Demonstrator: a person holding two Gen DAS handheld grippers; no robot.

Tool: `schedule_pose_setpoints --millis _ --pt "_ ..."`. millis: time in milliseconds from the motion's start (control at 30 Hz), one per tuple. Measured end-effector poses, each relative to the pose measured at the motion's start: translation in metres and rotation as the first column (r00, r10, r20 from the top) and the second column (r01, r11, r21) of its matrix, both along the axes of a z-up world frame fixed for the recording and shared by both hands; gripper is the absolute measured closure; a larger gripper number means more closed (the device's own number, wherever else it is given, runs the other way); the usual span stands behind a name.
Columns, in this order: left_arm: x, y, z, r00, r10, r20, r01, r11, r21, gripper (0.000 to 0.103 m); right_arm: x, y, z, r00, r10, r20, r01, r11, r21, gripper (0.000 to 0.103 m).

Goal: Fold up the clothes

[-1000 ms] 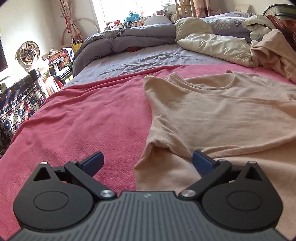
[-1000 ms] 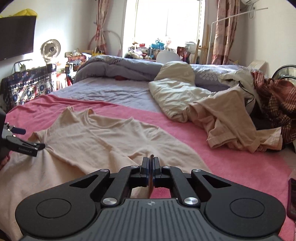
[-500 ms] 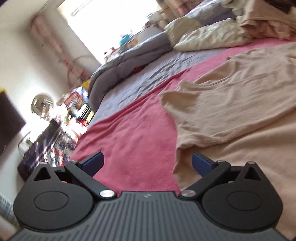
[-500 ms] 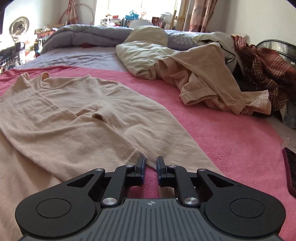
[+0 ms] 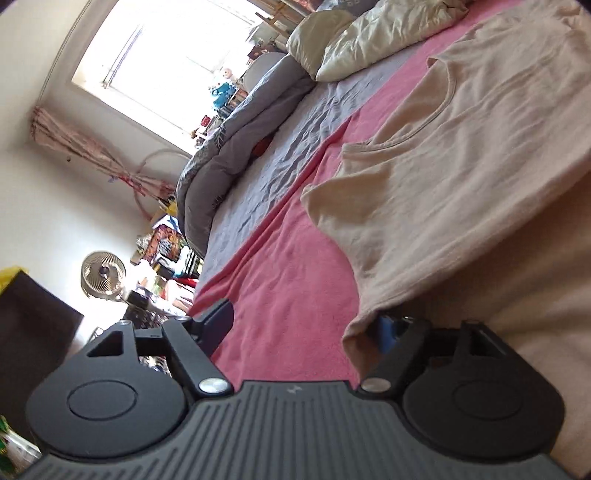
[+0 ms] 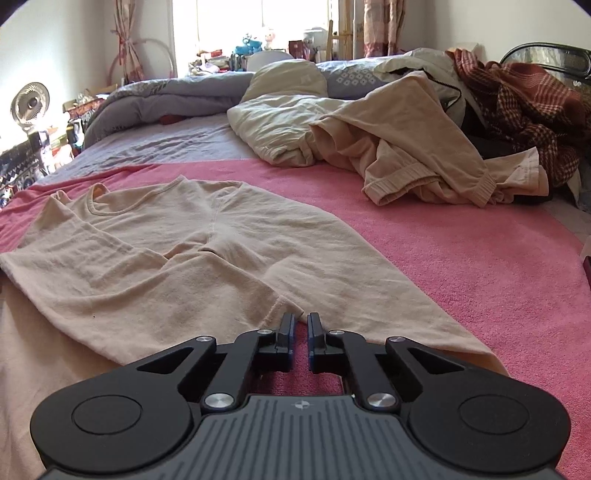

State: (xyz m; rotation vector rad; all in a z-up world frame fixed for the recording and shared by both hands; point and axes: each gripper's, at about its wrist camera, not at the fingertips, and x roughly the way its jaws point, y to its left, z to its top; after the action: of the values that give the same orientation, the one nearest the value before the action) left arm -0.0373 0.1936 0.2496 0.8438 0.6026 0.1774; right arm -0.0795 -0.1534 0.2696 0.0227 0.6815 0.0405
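Open pink blanket right of the beige shirt, free for passing. Beyond the shirt, blocked by crumpled beige clothes, cream bedding, plaid cloth. Grey duvet farther back.

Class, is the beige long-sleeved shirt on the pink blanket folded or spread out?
Partly folded: the beige long-sleeved shirt lies flat, one sleeve crossing its body.

Daylight floods through a tall window with patterned curtains tied back against pale walls. A round fan stands at left beside cluttered shelves, a bed under a pink blanket filling the room.
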Motion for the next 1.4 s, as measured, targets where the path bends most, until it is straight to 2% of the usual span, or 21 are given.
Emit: schedule_pose_setpoints --millis 100,167,233,300,400,500,600,633,700,767,900,1000,1100,1133,1167,1200,1267,1300,1333,1367,1400 --pt "0.000 0.014 0.011 0.994 0.102 0.028 -0.096 0.982 -0.163 0.022 0.002 0.004 0.014 0.999 0.003 0.045 -0.004 1.000 0.030 0.096" --pt "0.004 0.029 0.016 0.985 0.172 0.005 -0.163 0.942 -0.293 0.021 0.001 0.006 0.031 0.995 0.008 0.104 -0.015 0.997 0.073 0.096" --pt "0.001 0.046 0.017 0.975 0.221 -0.031 -0.213 0.881 -0.423 0.021 0.000 0.010 0.047 0.986 0.030 0.164 -0.046 0.995 0.093 0.096" --pt "-0.002 0.064 0.018 0.962 0.262 -0.073 -0.258 0.799 -0.543 0.020 0.001 0.009 0.058 0.978 0.063 0.199 -0.087 0.990 0.111 0.096" --pt "-0.008 0.092 0.018 0.950 0.292 -0.115 -0.290 0.677 -0.676 0.012 0.006 0.004 0.045 0.987 0.078 0.143 -0.095 0.989 0.113 0.093" --pt "-0.014 0.109 0.016 0.947 0.298 -0.124 -0.286 0.598 -0.749 0.011 0.011 -0.001 0.022 0.996 0.068 0.048 -0.072 0.993 0.090 0.089" --pt "-0.017 0.113 0.017 0.944 0.308 -0.118 -0.283 0.578 -0.766 0.011 0.012 0.000 0.002 0.998 0.055 -0.012 -0.054 0.997 0.046 0.063" --pt "-0.020 0.115 0.018 0.943 0.311 -0.114 -0.279 0.559 -0.781 0.011 0.012 0.000 -0.001 0.999 0.051 -0.015 -0.051 0.998 0.047 0.056" --pt "-0.030 0.127 0.021 0.941 0.319 -0.110 -0.259 0.471 -0.844 0.011 0.014 -0.001 -0.003 0.998 0.058 -0.011 -0.057 0.994 0.090 0.051" --pt "-0.041 0.137 0.026 0.935 0.333 -0.121 -0.256 0.398 -0.881 0.011 0.016 -0.001 -0.004 0.997 0.076 -0.010 -0.074 0.988 0.138 0.052" --pt "-0.063 0.155 0.034 0.921 0.360 -0.150 -0.252 0.256 -0.933 0.011 0.010 0.010 -0.014 0.995 0.102 0.001 -0.101 0.988 0.114 0.065" --pt "-0.079 0.168 0.032 0.904 0.374 -0.208 -0.268 0.115 -0.957 0.011 0.009 0.005 -0.019 0.996 0.082 0.025 -0.085 0.984 0.157 0.070" --pt "-0.085 0.178 0.024 0.904 0.361 -0.228 -0.256 0.029 -0.966 0.011 0.006 -0.002 -0.023 0.996 0.074 0.044 -0.081 0.976 0.200 0.070" --pt "-0.086 0.179 0.025 0.906 0.352 -0.234 -0.259 0.024 -0.966 0.011 0.006 -0.003 -0.024 0.996 0.073 0.046 -0.081 0.975 0.207 0.070" --pt "-0.085 0.177 0.028 0.910 0.337 -0.241 -0.274 0.055 -0.960 0.011 0.007 -0.004 -0.024 0.996 0.073 0.048 -0.081 0.974 0.213 0.070" --pt "-0.083 0.168 0.034 0.914 0.324 -0.244 -0.311 0.173 -0.934 0.011 0.007 -0.005 -0.024 0.996 0.072 0.050 -0.081 0.972 0.220 0.070" --pt "-0.081 0.137 0.044 0.915 0.329 -0.234 -0.383 0.527 -0.758 0.006 0.007 -0.008 -0.025 0.996 0.071 0.052 -0.082 0.967 0.240 0.070" --pt "-0.080 0.120 0.048 0.916 0.332 -0.226 -0.399 0.679 -0.616 0.002 0.006 -0.010 -0.025 0.996 0.071 0.053 -0.082 0.964 0.251 0.070" --pt "-0.084 0.110 0.053 0.919 0.325 -0.225 -0.395 0.746 -0.536 0.002 0.008 -0.011 -0.025 0.996 0.070 0.054 -0.082 0.962 0.260 0.070" --pt "-0.089 0.104 0.058 0.922 0.314 -0.226 -0.386 0.781 -0.491 0.003 0.009 -0.012 -0.025 0.996 0.070 0.054 -0.082 0.960 0.267 0.069" --pt "-0.094 0.102 0.064 0.924 0.314 -0.217 -0.381 0.795 -0.472 0.003 0.010 -0.013 -0.025 0.996 0.070 0.055 -0.082 0.959 0.273 0.069"
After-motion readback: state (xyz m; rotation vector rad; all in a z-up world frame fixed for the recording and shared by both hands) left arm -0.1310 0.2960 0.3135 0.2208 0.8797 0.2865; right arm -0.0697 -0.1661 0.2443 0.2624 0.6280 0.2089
